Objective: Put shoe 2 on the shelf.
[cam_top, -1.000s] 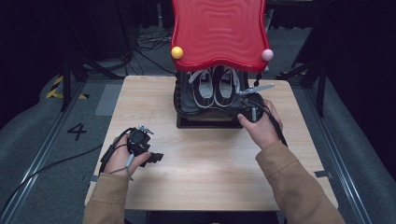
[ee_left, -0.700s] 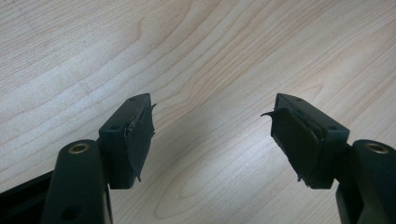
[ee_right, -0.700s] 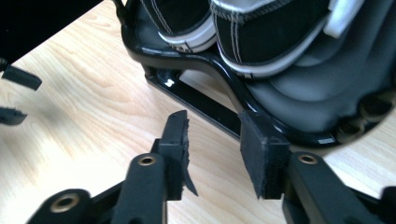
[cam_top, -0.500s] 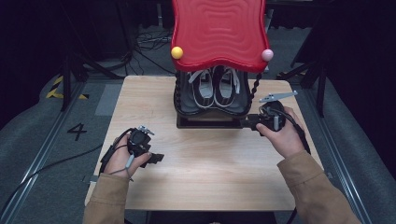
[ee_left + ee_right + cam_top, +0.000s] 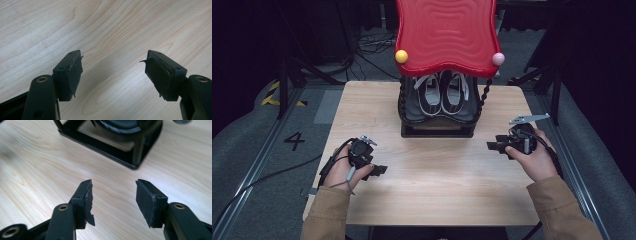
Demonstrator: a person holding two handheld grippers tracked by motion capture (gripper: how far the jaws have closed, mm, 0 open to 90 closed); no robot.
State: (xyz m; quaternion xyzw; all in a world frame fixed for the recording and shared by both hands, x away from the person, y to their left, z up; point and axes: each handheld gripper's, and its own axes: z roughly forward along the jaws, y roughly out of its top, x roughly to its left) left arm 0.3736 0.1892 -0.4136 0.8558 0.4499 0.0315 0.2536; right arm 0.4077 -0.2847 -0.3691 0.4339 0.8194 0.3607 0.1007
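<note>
The wooden table (image 5: 432, 200) carries a black rack (image 5: 437, 125) at the middle of its far side, and a wavy red top (image 5: 446, 32) covers the rack from above, with a yellow ball (image 5: 401, 56) at its near-left corner and a pink ball (image 5: 498, 59) at its near-right corner. Inside the rack, under the red top, a pair of shoes (image 5: 442, 95) sits side by side, black and white, toes toward the person. The right gripper (image 5: 494, 146) is near the rack's right front corner, apart from it; its jaws have just been opening and stand wide apart with nothing between them. The left gripper (image 5: 379, 170) rests well to the rack's near left, low over bare wood, jaws also spread wide and empty.
</note>
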